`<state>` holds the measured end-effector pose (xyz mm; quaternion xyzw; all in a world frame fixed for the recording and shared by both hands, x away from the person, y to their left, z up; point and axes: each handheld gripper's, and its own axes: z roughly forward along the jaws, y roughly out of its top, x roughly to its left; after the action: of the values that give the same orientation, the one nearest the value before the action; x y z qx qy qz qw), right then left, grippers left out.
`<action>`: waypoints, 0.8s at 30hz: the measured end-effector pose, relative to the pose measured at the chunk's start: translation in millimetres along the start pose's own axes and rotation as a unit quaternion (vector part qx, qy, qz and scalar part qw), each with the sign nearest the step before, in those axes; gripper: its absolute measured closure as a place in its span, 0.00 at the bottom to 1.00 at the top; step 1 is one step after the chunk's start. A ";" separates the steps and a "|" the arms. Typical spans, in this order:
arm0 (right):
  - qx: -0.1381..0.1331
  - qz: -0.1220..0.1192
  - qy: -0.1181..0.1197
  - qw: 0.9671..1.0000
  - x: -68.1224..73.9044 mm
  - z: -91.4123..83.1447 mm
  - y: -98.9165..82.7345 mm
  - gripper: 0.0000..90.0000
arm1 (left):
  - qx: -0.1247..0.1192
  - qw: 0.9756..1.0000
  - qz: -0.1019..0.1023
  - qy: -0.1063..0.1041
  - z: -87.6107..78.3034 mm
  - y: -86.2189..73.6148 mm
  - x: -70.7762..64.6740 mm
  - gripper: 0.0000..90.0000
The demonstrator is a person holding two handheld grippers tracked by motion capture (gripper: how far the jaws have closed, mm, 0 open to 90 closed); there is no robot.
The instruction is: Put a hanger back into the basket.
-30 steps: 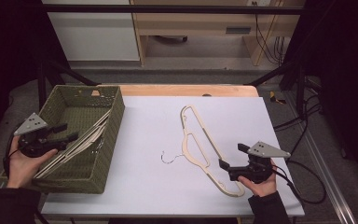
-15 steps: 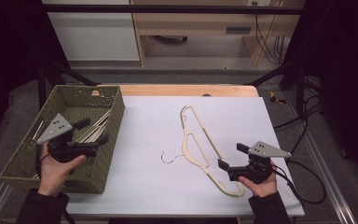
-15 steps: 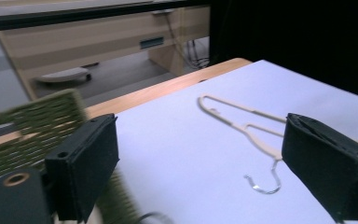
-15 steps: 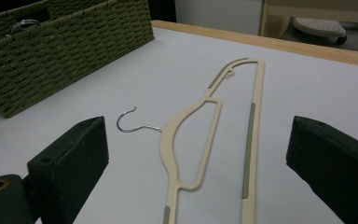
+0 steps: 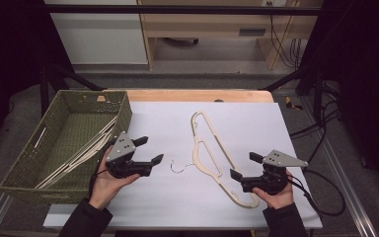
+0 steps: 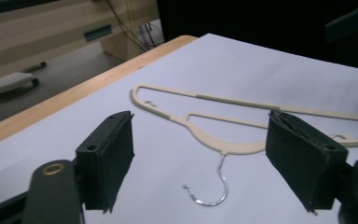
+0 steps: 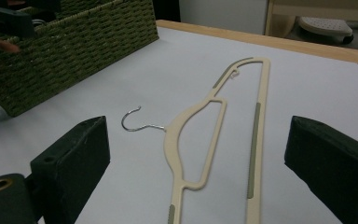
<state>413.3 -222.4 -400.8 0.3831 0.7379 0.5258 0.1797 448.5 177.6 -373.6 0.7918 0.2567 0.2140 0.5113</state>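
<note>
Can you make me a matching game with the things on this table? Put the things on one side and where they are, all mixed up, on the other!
Things:
1. hanger
2. basket
3. left hand-held gripper
4. right hand-held gripper

Places:
A. at the table's left edge
B. at the hanger's near end
C. flat in the middle of the white sheet
D. between the basket and the hanger's hook

Pairs: 1-C, 2-A, 3-D, 4-B
</note>
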 end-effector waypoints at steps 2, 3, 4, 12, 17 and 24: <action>0.001 -0.004 -0.002 1.000 -0.4 -0.3 0.0 0.08 | 0.001 1.000 -0.005 -0.010 9.2 0.9 -4.8 0.27; 0.001 -0.004 -0.002 1.000 -0.4 -0.3 0.0 0.08 | 0.002 1.000 -0.004 -0.015 13.7 1.3 -7.1 0.27; 0.005 -0.008 -0.002 1.000 -0.4 0.2 -0.7 0.09 | 0.005 1.000 -0.004 -0.019 18.4 1.3 -9.3 0.27; 0.020 -0.008 -0.004 1.000 0.5 2.2 -1.8 0.09 | 0.078 0.995 -0.018 -0.061 65.2 -6.4 -19.3 0.35; 0.011 -0.010 -0.004 1.000 0.7 0.8 -1.7 0.09 | 0.098 0.993 -0.011 -0.070 90.5 -12.0 -26.9 0.36; 0.015 -0.011 -0.005 1.000 1.5 0.6 -2.3 0.09 | 0.130 0.989 -0.010 -0.066 115.5 -19.4 -27.8 0.43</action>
<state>412.0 -221.2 -403.0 0.3799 0.7493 0.5105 0.1832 492.7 86.1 -438.1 0.8613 0.2561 0.1205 0.4220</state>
